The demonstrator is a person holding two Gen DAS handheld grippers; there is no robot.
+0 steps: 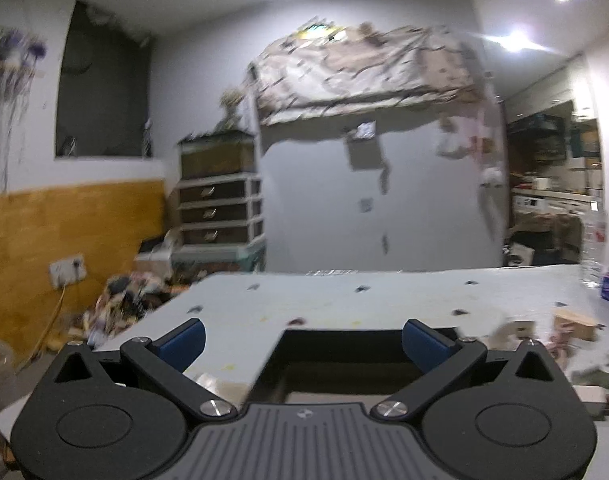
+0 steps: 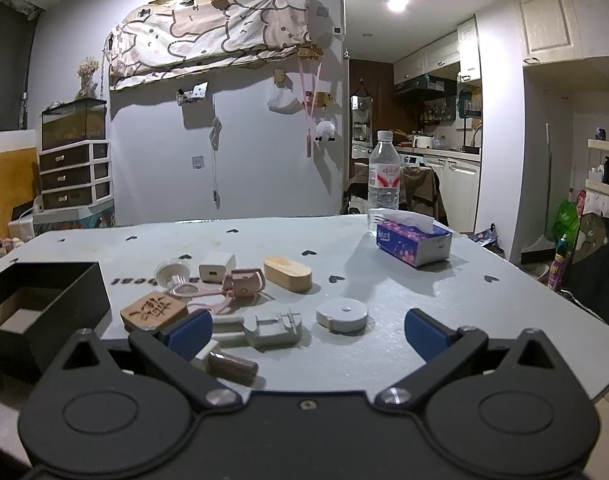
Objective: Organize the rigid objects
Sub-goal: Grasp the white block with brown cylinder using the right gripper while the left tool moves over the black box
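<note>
**Both grippers hanging empty over a cluttered table**

The pale table (image 2: 384, 356) is carrying everything, and the black box (image 2: 44, 308) is sitting open at its left edge, apparently the place where the loose things are going. The right gripper (image 2: 304, 332) is hovering at the near edge with its jaws spread wide and nothing between them; the left gripper (image 1: 302, 340) is likewise gaping and empty above the box, its view smeared by motion.

The rigid objects are lying in a tight cluster just ahead of the right gripper: a wooden oval block (image 2: 287, 273), a round grey tape measure (image 2: 341, 314), a grey clamp-like piece (image 2: 273, 327), an engraved wooden tag (image 2: 152, 311), a white charger (image 2: 216, 267) and a brown cylinder (image 2: 232, 366).

The risk I am judging here is crowding: a finger closing on the clamp-like piece could be nudging the tape measure beside it, or snagging the pink cord (image 2: 208, 294) trailing through the pile and dragging neighbours along.
</note>
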